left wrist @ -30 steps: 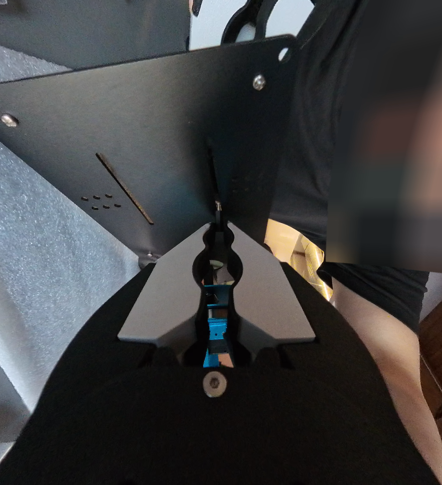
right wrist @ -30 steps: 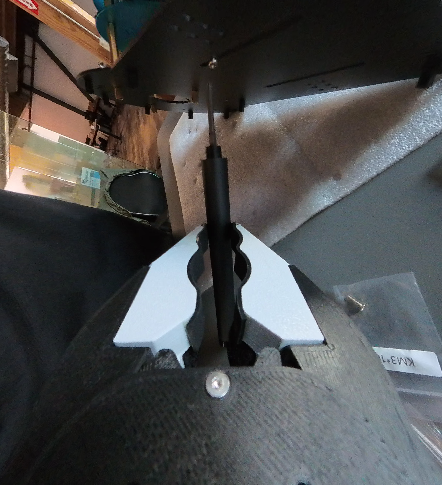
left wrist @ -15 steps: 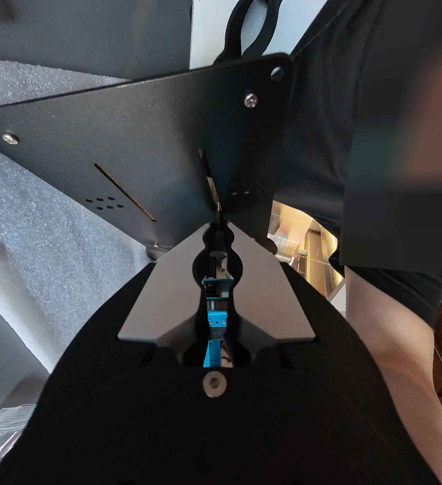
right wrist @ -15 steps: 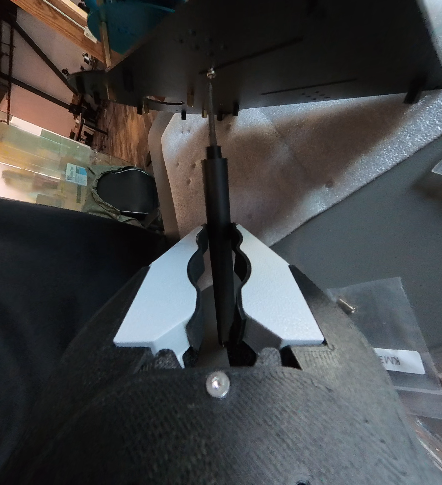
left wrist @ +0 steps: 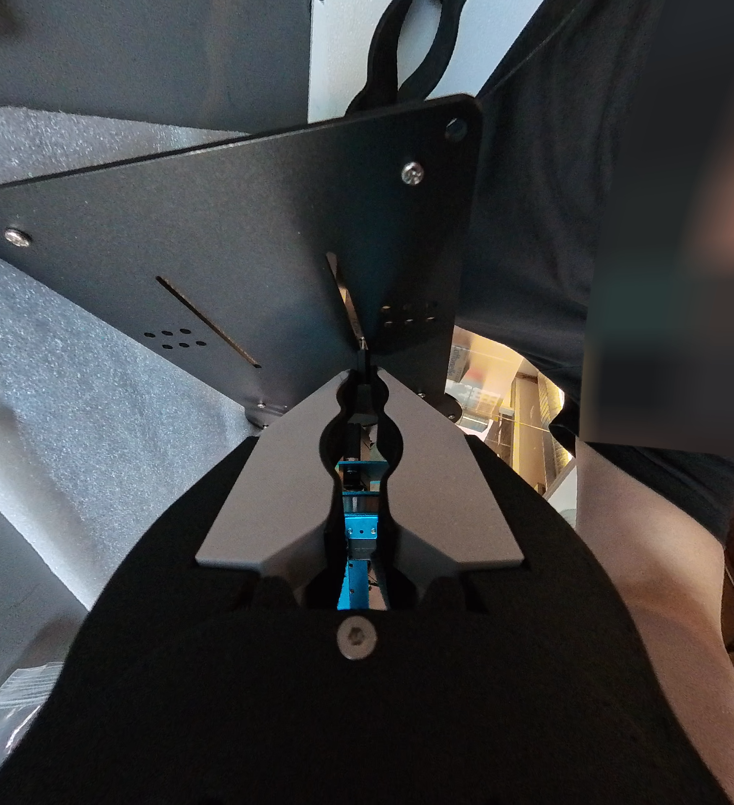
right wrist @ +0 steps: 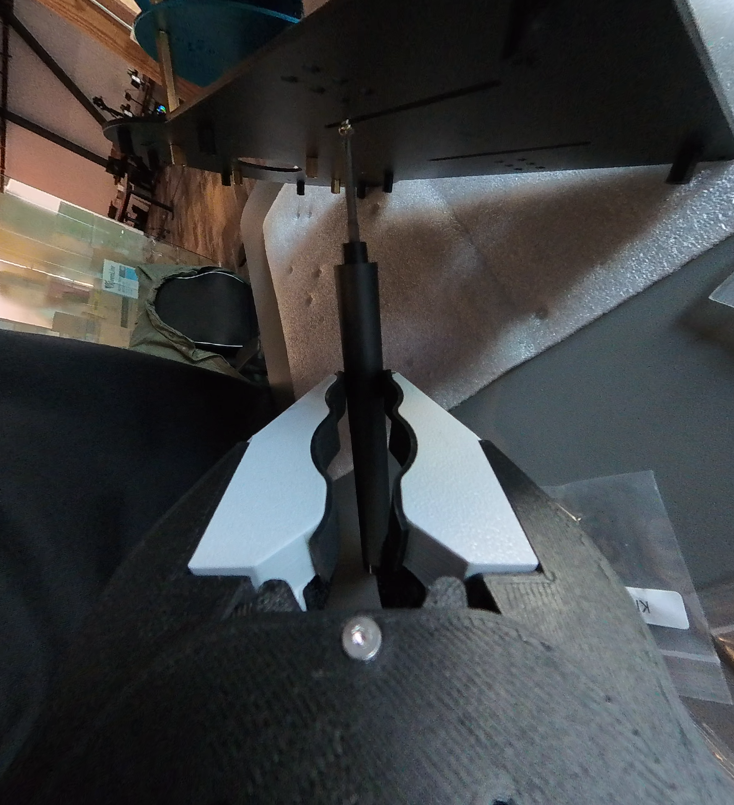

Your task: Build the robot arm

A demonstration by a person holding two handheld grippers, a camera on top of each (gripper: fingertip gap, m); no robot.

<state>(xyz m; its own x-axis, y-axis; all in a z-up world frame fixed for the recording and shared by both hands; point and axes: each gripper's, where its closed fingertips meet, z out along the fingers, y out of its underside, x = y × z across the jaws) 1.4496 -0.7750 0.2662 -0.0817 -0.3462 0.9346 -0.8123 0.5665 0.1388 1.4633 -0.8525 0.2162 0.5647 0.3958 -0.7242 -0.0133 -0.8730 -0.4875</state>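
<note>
Since 1 s ago our right gripper (right wrist: pixel 363 383) has backed off a bit from the black metal plate (right wrist: pixel 465 65), w/ the plate now sitting higher and smaller in right wrist view, while the screwdriver (right wrist: pixel 363 348) stays clamped between its fingers, shaft running straight fwd and tip on a small screw (right wrist: pixel 346 126) by a slot in the plate. Our left gripper (left wrist: pixel 361 374) is closed on a thin black edge piece at the plate's lower rim, blue hardware (left wrist: pixel 358 529) visible betw. the fingers. Outward we see grey foam sheet (right wrist: pixel 508 261) under the plate, a clear plastic bag (right wrist: pixel 643 601) beside the right gripper, and a person (left wrist: pixel 543 218) in dark clothing close behind.
</note>
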